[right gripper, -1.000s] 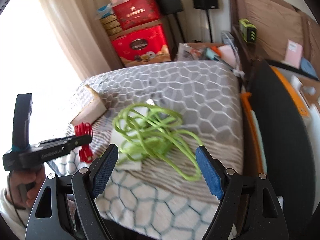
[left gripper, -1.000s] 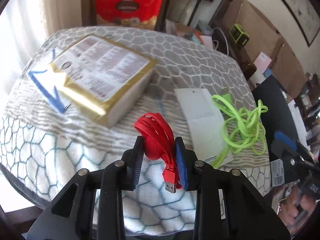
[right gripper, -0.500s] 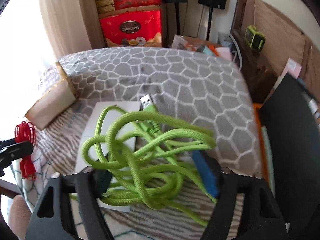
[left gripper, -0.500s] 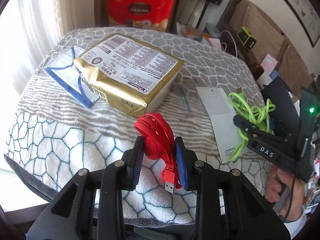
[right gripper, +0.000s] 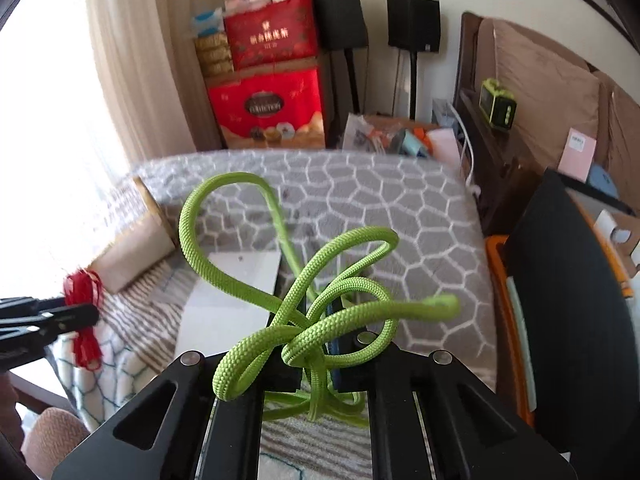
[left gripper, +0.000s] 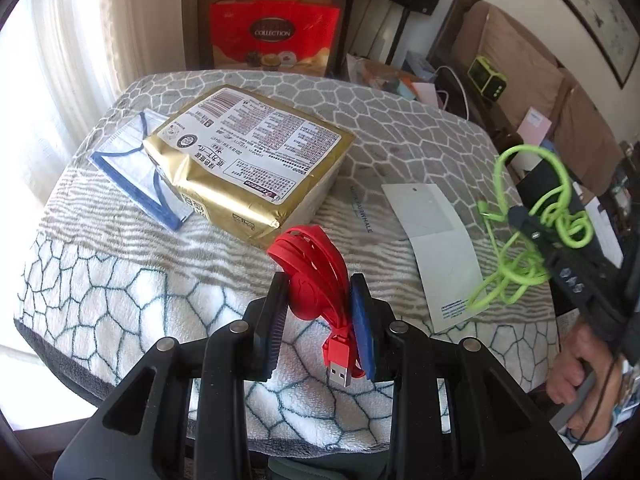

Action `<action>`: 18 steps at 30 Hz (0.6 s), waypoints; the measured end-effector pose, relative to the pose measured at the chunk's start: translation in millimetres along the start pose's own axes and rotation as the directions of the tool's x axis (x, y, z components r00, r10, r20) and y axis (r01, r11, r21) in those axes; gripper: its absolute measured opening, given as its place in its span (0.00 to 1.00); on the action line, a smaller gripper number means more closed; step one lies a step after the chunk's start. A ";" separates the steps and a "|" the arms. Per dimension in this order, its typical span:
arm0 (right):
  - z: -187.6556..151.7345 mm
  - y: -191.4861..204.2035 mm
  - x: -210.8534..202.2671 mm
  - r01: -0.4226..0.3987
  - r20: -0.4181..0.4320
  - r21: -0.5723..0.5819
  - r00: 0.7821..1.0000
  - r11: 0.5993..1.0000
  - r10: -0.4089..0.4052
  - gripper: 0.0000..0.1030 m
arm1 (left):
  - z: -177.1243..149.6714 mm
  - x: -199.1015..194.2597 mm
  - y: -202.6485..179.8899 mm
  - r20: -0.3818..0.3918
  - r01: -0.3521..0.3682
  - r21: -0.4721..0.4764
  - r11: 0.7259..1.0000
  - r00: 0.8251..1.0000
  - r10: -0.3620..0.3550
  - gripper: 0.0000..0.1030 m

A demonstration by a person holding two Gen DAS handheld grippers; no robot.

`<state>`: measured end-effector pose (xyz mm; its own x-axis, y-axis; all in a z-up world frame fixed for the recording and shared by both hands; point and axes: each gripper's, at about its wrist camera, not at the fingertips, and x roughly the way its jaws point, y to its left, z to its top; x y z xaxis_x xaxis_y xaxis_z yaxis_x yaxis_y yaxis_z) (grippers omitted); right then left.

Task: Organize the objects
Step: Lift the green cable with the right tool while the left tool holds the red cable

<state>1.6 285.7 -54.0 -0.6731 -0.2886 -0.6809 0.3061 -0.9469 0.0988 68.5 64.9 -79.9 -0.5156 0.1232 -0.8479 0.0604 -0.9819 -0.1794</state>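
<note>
A coiled red USB cable [left gripper: 308, 256] sits upright between the pads of my left gripper [left gripper: 319, 280], which is shut on it; its plug hangs below the right pad. In the right wrist view the red cable [right gripper: 82, 284] shows at the left edge. A tangled green braided cable [right gripper: 240, 292] is between the jaws of my right gripper [right gripper: 318, 320], which are closing and press on it. Its loops stand up in front of the camera. From the left wrist view the green cable [left gripper: 556, 200] hangs lifted at the table's right edge.
A gold foil package [left gripper: 248, 152] lies on the blanket-covered table [left gripper: 120, 280], partly over a blue-edged face mask [left gripper: 128, 164]. A white card [left gripper: 436, 240] lies right of centre. Red gift boxes [left gripper: 272, 36] stand behind. A black chair back [right gripper: 568, 300] is at the right.
My right gripper went down over the green cable, shut on it and raised it off the white card. The left gripper kept its hold on the red cable.
</note>
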 end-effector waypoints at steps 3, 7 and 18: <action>5.9 0.3 -15.1 -0.009 0.039 -0.009 0.999 1.000 0.010 0.06 | -0.8 -3.2 -0.5 0.011 -0.005 0.002 1.000 1.000 0.005 0.28; 8.9 -0.8 -35.9 -0.030 0.080 -0.016 0.996 0.999 0.031 0.05 | -0.4 -10.6 -3.3 0.043 -0.012 0.007 1.000 0.999 0.011 0.28; -7.0 -28.8 -85.9 -0.074 0.215 0.075 0.975 0.994 0.056 0.05 | -7.2 -21.8 -4.4 0.066 -0.094 0.014 0.995 0.993 0.093 0.28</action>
<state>55.3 338.8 -3.4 -0.7839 -0.3651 -0.5022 0.3038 -0.9309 0.2027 85.6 67.6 -64.3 -0.5631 0.0218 -0.8261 0.0964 -0.9911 -0.0919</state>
